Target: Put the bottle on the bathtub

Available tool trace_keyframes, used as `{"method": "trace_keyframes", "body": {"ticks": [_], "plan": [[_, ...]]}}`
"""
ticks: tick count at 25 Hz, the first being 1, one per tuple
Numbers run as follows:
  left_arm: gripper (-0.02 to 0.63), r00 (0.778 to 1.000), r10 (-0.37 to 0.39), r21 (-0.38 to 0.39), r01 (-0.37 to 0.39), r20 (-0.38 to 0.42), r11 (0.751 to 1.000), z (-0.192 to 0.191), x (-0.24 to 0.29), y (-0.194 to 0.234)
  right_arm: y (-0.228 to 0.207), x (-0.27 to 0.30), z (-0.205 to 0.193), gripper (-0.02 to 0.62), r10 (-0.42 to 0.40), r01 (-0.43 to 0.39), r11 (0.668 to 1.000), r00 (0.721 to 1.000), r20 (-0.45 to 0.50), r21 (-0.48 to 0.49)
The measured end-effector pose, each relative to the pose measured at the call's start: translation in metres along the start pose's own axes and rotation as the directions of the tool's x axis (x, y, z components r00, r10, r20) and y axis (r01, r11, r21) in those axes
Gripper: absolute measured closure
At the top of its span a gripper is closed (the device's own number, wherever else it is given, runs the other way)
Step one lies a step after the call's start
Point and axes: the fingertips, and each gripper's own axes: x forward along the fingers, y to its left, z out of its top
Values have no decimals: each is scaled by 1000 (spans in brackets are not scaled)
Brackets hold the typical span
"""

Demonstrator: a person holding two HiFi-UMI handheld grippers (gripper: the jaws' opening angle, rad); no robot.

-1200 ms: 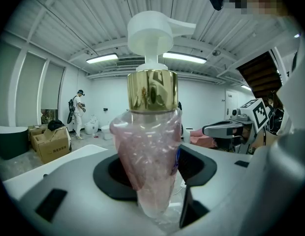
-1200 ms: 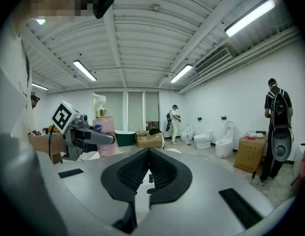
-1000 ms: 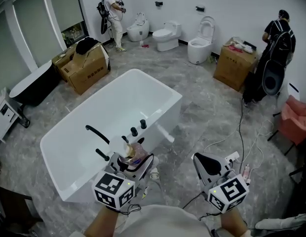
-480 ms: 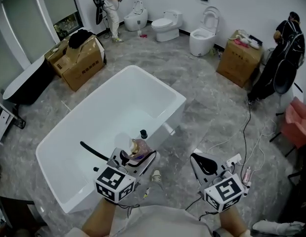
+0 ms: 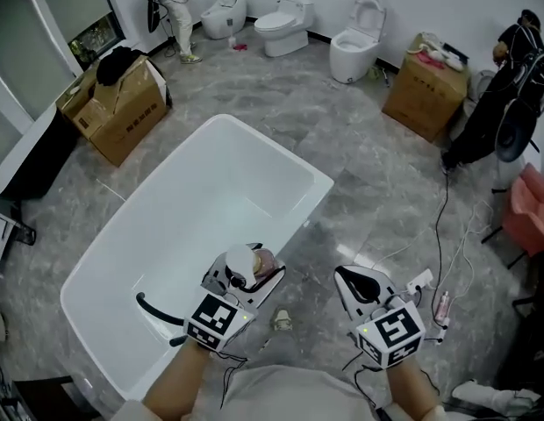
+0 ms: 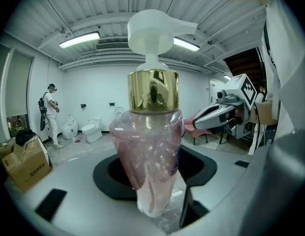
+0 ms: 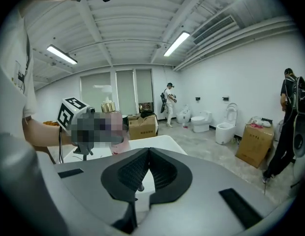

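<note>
Head view: white bathtub [image 5: 300,160] lies under the left gripper [image 5: 253,268], with a black spout [image 5: 154,312] just beside it.
Bottle [image 6: 150,146]: upright, clamped in the left fingers, over the tub's near rim.
Right gripper [image 5: 361,281]: fingers together, empty, over the floor.
Around: cardboard box [image 5: 123,112], toilet [image 5: 354,53], cable [image 5: 439,226].
Change: tap knobs seen a second ago no longer show.
</note>
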Motion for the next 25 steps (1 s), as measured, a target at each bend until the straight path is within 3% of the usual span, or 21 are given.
{"method": "trace_keyframes", "body": {"ticks": [6, 13, 19, 25], "plan": [[356, 998, -54, 35, 55, -15, 998, -23, 53, 29, -33, 46, -5, 568, -33, 34, 999, 999, -29, 39], [356, 999, -28, 18, 28, -23, 999, -50, 103, 53, -67, 87, -29, 568, -44, 50, 995, 996, -73, 91], [356, 1000, -26, -24, 26, -13, 999, -74, 137, 65, -96, 124, -53, 568, -2, 15, 989, 996, -85, 147], [356, 999, -43, 53, 44, -20, 998, -97, 176, 65, -131, 175, -96, 568, 26, -7, 992, 988, -151, 124]]}}
